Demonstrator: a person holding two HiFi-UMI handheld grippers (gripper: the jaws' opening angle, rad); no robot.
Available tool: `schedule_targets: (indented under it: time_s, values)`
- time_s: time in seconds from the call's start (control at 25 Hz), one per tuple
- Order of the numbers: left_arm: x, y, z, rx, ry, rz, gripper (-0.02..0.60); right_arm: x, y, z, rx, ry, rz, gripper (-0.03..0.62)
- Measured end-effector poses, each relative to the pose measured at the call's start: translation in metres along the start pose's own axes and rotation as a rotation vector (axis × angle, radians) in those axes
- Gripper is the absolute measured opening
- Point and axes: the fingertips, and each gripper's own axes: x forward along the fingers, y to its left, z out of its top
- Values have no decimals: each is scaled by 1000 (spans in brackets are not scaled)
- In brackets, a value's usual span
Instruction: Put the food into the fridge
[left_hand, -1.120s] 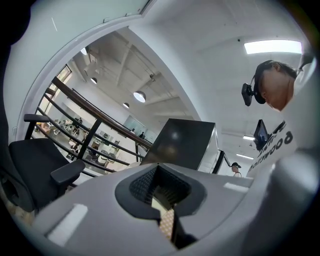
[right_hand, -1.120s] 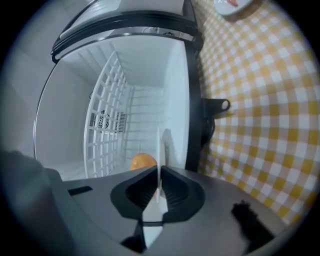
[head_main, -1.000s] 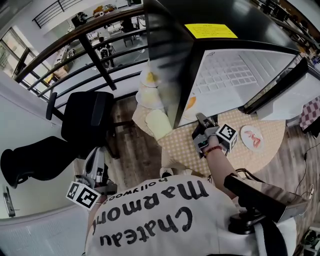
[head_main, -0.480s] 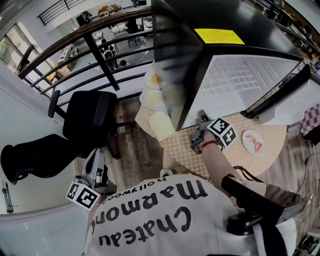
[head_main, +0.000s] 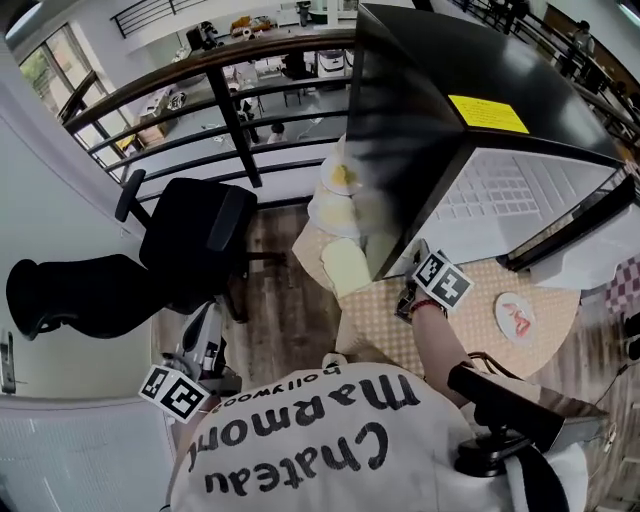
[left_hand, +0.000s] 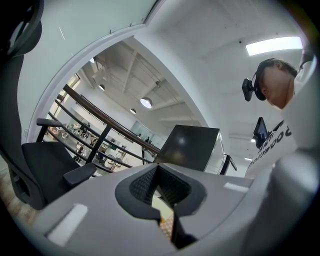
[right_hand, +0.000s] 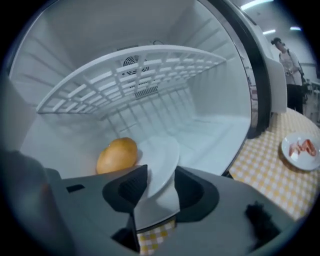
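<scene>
Food (right_hand: 117, 154), plate (right_hand: 159, 150) in fridge (right_hand: 215, 125); R gripper (right_hand: 161, 170) just opened round plate.

White shirt (head_main: 300, 450), black lettering — grey left gripper (left_hand: 161, 202) and right gripper (right_hand: 157, 197), black-padded jaws.

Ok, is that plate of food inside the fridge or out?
In: the white plate with golden food lies inside the fridge compartment, beneath the wire shelf.

OVERHEAD: wire shelf (right_hand: 135, 75) caps your reach | AHEAD: plate (right_hand: 162, 152) with yellow roll (right_hand: 117, 154) blocks centre-left | RIGHT: fridge floor (right_hand: 212, 132) free for your pass
</scene>
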Motion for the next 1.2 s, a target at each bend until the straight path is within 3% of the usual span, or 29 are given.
schedule_targets:
  time_s: [0.52, 0.72, 0.96, 1.2]
  values:
    - [-35, 16, 2, -35, -62, 59, 3, 4, -5, 1, -287, -13, -110, 210]
    - [-41, 16, 8, -18, -92, 44, 3, 2, -2, 7, -363, -28, -124, 210]
    - [-58, 4, 8, -3, -97, 24, 4, -17, -20, 5, -189, -43, -110, 212]
    - [-59, -10, 2, 22, -80, -35, 3, -66, -15, 36, -128, -198, -9, 212]
